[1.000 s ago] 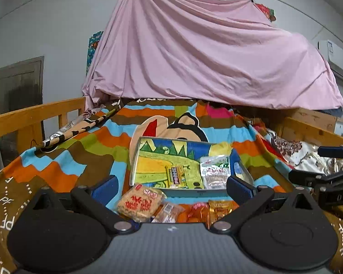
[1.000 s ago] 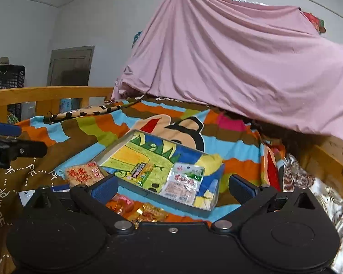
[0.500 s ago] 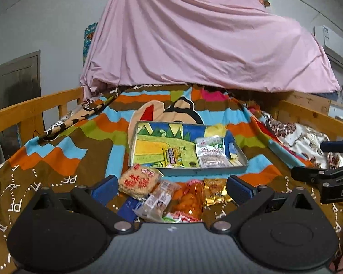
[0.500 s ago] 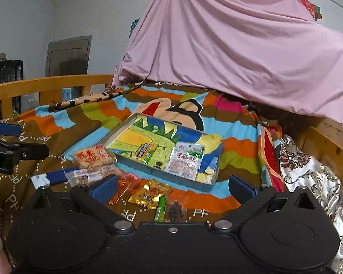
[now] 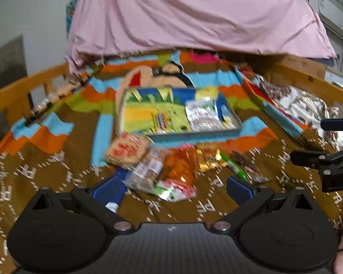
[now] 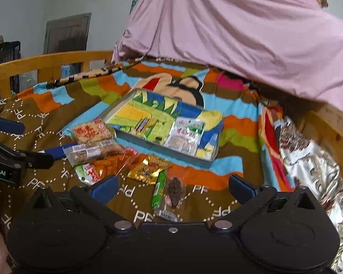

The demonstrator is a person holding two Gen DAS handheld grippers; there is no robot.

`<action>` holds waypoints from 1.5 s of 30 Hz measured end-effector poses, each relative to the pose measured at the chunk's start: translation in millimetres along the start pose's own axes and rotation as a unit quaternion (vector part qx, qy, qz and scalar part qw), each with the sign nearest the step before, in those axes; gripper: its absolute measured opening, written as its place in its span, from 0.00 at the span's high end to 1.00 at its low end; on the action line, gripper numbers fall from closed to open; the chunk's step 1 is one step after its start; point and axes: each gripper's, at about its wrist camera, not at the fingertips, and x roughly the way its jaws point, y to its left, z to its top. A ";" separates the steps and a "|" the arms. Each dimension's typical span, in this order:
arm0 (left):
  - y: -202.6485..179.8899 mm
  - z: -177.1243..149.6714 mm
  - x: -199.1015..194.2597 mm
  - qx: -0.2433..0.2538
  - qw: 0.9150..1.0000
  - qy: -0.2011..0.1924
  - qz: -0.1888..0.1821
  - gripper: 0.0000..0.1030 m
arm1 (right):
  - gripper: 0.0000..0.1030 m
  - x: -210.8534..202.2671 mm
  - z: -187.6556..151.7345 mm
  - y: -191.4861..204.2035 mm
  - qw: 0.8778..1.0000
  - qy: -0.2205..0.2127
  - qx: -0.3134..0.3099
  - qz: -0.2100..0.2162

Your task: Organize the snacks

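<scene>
Both cameras have tipped downward, bringing the loose snacks into view near the tray. Left gripper and right gripper stay spread wide, empty, so picking can begin

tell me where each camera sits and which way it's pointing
Left wrist: rides on the left gripper, looking forward over the blanket at the tray and loose snacks; its own open fingers show, with the right gripper at the right edge.
Right wrist: rides on the right gripper, angled leftward at the tray; its own open fingers show, with the left gripper at the left edge.
Shared: tray, snacks, pink sheet.
</scene>
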 end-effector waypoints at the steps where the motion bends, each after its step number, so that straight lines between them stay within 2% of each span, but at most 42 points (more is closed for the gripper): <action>1: 0.8 -0.3 3.2 -0.002 1.000 0.008 -0.006 0.00 | 0.01 1.2 -0.4 0.0 1.000 0.001 0.000 0.001; 4: 3.2 -0.2 12.4 -0.014 0.999 0.029 -0.015 0.00 | 0.01 2.6 0.2 -0.3 1.000 -0.001 0.003 0.002; 11: 10.5 1.3 23.1 -0.039 0.998 0.043 -0.029 0.00 | 0.01 15.7 3.6 -1.4 1.000 0.011 -0.002 0.004; 14: 12.9 5.8 35.1 -0.039 0.997 0.056 -0.048 0.00 | 0.01 29.6 8.0 -0.1 0.999 0.029 -0.027 0.033; 17: 15.1 12.7 49.7 -0.032 0.995 0.060 -0.068 0.00 | 0.01 41.2 12.6 -0.2 0.995 0.037 -0.064 0.065; 20: 18.4 18.4 64.3 -0.016 0.994 0.058 -0.091 0.00 | 0.01 56.4 14.1 1.7 0.991 0.049 -0.103 0.074; 25: 12.2 25.6 91.8 0.035 0.989 0.056 -0.129 0.00 | 0.02 86.5 7.7 -1.3 0.989 0.076 -0.076 0.106; 28: 8.3 25.1 105.2 0.041 0.983 0.062 -0.169 0.00 | 0.07 103.8 0.9 2.7 0.985 0.108 -0.068 0.120; 31: 7.9 25.0 116.0 0.035 0.979 0.072 -0.188 0.01 | 0.10 113.5 -5.3 8.6 0.980 0.130 -0.070 0.132; 34: 10.5 23.7 126.0 0.036 0.978 0.080 -0.187 0.01 | 0.14 117.9 -8.4 14.0 0.979 0.130 -0.084 0.135; 36: 12.2 23.2 133.6 0.033 0.978 0.090 -0.186 0.01 | 0.23 123.4 -8.6 13.9 0.977 0.135 -0.079 0.142; 39: 16.2 22.4 145.5 0.023 0.976 0.105 -0.189 0.03 | 0.31 134.8 -9.3 13.7 0.975 0.149 -0.069 0.148; 45: 23.8 20.7 165.1 -0.003 0.975 0.124 -0.185 0.08 | 0.40 155.5 -8.7 12.8 0.975 0.164 -0.051 0.142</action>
